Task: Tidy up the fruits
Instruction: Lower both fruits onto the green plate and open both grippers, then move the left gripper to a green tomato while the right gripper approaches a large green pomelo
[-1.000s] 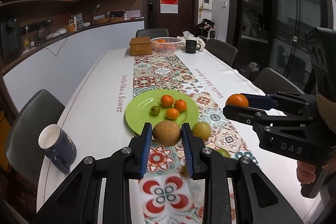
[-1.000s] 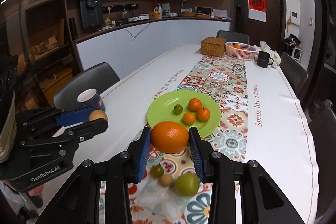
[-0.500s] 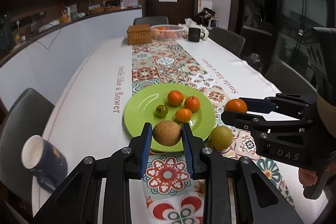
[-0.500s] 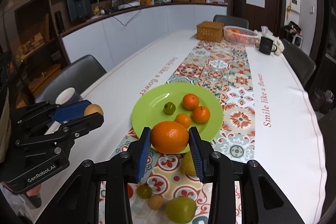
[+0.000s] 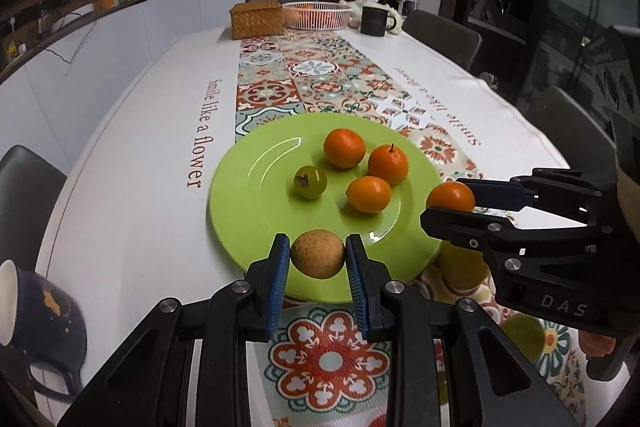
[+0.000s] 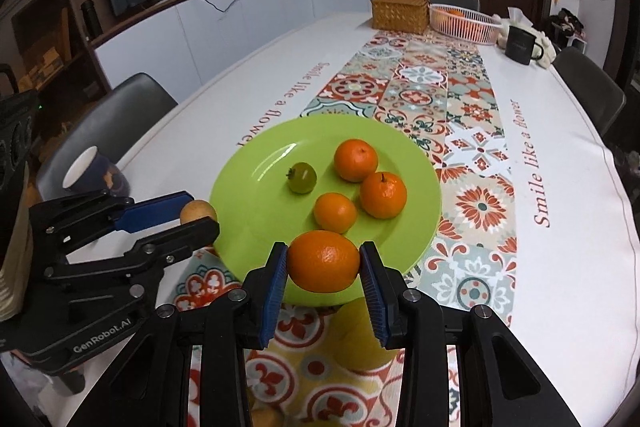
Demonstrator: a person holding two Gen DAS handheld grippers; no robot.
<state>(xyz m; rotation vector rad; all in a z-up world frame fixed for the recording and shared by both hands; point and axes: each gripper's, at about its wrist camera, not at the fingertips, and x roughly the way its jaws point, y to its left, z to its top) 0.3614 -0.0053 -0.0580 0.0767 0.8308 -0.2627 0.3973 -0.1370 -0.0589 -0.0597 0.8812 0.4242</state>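
My left gripper (image 5: 318, 254) is shut on a round brown fruit (image 5: 317, 253) and holds it over the near rim of the green plate (image 5: 256, 207). My right gripper (image 6: 324, 261) is shut on a large orange (image 6: 323, 261) above the plate's near edge (image 6: 248, 195). On the plate lie three small oranges (image 5: 344, 148) and one small green fruit (image 5: 310, 181). Each gripper shows in the other's view: the right one (image 5: 450, 207) at the plate's right edge, the left one (image 6: 199, 217) at its left edge.
A yellow-green fruit (image 5: 460, 265) and a green one (image 5: 522, 333) lie on the patterned runner near the plate. A dark blue mug (image 5: 36, 311) stands at the left table edge. A wicker box (image 5: 256, 19), a white basket (image 5: 316, 15) and a black mug (image 5: 374, 20) stand at the far end.
Both grippers have moved forward toward the plate with their fruits held; the plate now looms larger and both fruits hang over its near rim.
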